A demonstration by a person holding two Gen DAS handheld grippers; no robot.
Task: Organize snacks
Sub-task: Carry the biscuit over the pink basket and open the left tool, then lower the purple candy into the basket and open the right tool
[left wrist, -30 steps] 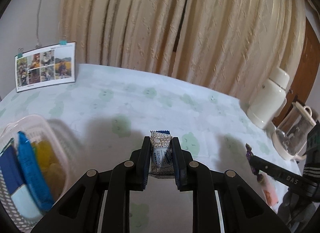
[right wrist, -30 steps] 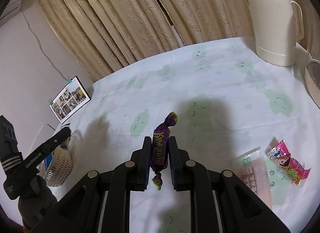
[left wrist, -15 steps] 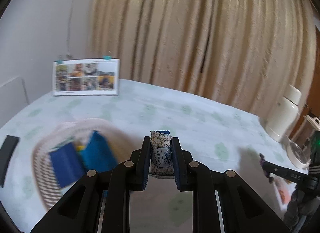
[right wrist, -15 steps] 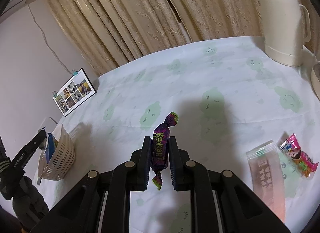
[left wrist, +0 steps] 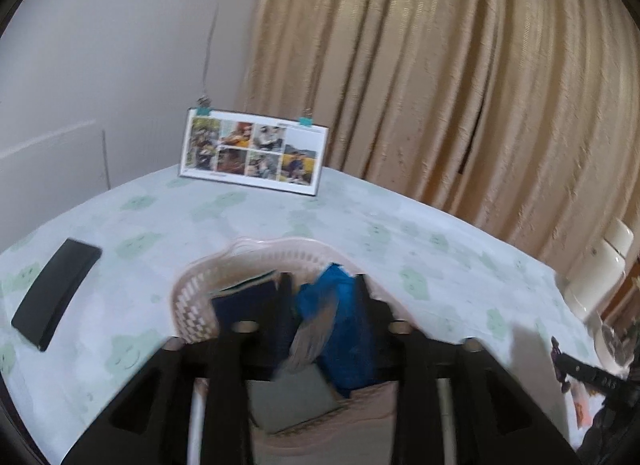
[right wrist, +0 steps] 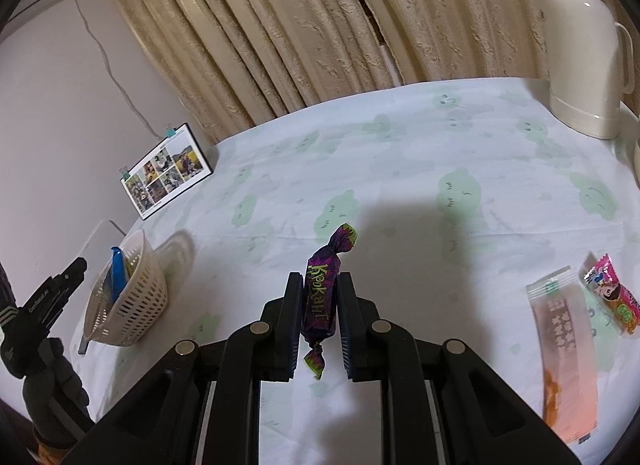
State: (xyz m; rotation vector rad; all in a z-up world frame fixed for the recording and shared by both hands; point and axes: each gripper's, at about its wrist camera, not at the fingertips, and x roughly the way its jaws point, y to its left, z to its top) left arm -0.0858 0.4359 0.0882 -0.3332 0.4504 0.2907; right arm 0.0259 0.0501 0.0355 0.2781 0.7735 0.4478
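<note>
While the left claw [left wrist: 322, 305] hangs directly over the pale basket [left wrist: 192, 297], its two fingers stand wide apart, and a small grey-white packet [left wrist: 312, 339] shows blurred between them, touching neither finger as far as the picture lets one tell. Under this packet, inside the basket, lie a bright blue packet [left wrist: 340, 305], a dark blue packet [left wrist: 246, 303] and a flat grey packet [left wrist: 292, 397]. The basket stands on the surface [left wrist: 240, 225], which carries a white cloth with green cloud faces. A black phone [left wrist: 56, 293] lies flat to the left of the basket, well apart from it, and a photo card [left wrist: 254, 151] with clips stands at the far edge before the beige curtain [left wrist: 460, 85]. The right claw [right wrist: 318, 305] is closed on a purple candy [right wrist: 322, 295] with yellow-green letters; the candy sits upright between the fingers, one twisted end above them and the other end below, and it is held above the surface. In the right wrist view the basket [right wrist: 136, 297] is far to the left with a blue packet [right wrist: 118, 271] sticking up from it. On the right side of the surface lie a long clear packet [right wrist: 560, 349] with orange content and, just beside it, a pink packet [right wrist: 612, 297]. A cream jug [right wrist: 580, 61] stands at the far right corner.
</note>
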